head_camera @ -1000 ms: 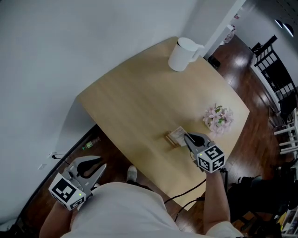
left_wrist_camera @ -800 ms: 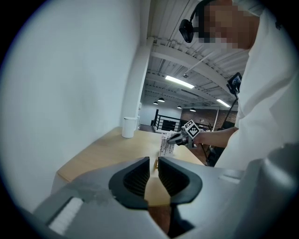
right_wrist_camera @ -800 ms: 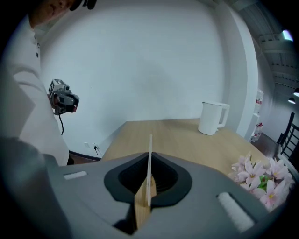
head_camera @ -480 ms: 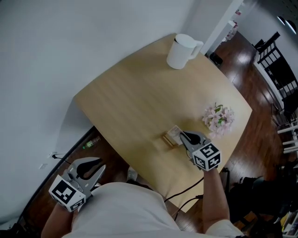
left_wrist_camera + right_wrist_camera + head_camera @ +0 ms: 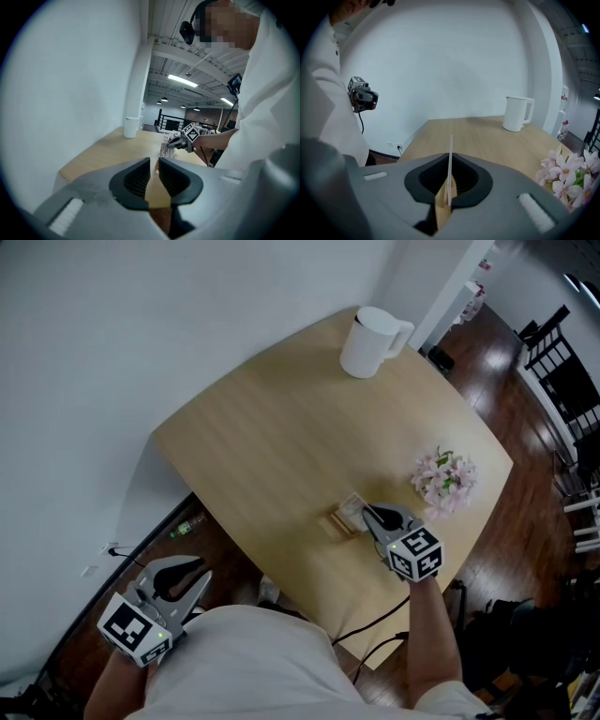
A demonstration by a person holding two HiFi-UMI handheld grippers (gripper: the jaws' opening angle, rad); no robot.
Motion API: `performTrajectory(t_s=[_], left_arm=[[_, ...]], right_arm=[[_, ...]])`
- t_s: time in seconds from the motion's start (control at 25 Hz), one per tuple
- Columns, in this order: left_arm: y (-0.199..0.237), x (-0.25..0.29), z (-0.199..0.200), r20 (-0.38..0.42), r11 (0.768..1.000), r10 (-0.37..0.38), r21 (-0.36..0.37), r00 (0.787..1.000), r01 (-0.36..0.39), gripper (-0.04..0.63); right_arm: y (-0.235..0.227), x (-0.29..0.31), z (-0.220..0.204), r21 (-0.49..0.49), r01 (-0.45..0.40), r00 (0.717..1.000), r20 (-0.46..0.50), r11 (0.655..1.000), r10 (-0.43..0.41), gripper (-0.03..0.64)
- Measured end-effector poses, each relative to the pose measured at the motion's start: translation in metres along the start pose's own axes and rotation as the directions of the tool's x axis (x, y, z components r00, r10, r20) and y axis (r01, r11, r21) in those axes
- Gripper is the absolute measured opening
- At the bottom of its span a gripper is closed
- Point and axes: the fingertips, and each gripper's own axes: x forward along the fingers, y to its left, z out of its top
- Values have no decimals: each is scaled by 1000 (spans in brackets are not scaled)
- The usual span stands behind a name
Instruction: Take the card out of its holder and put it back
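Observation:
The white card [image 5: 352, 509] stands upright beside its small wooden holder [image 5: 334, 524] near the front edge of the table [image 5: 272, 427]. I cannot tell whether it sits in the slot. My right gripper [image 5: 367, 515] is shut on the card. In the right gripper view the card [image 5: 450, 154] runs edge-on between the pads and sticks up past them, with wood showing below it. My left gripper [image 5: 197, 577] hangs off the table at the lower left, over the floor. Its jaws [image 5: 153, 165] stand nearly together with nothing between them.
A white kettle [image 5: 372, 341] stands at the table's far corner. A bunch of pink flowers [image 5: 443, 479] lies just right of the card. A black cable [image 5: 375, 622] runs over the near edge. Dark wood floor surrounds the table, with black chairs [image 5: 562, 381] at right.
My right gripper has edged slightly left with the card, staying at the holder. The left gripper has stayed where it was.

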Motion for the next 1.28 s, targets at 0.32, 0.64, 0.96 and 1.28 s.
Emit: performTrajectory(t_s=[0.32,0.64,0.96,1.28], left_arm=[[0,-2,-2,-8,1000,13,-2,1000,-13,64],[-3,-2,-2,-17,1000,10,0,1000,-10,64],[-4,-9,-5,-18,1000,12,-1,1000,-12,64],[-2,-19,-6,-17,1000,1,0,1000,-1,64]], right_arm=[[-5,8,-11,26,-11,1000,19,1000,11,21],[-7,13,-21,36,-22,1000,18,999,21,21],[-6,20,-34,61,-21,1000,10,998,20,21],[-7,20,-32,63,29,1000,1,998,-29,25]])
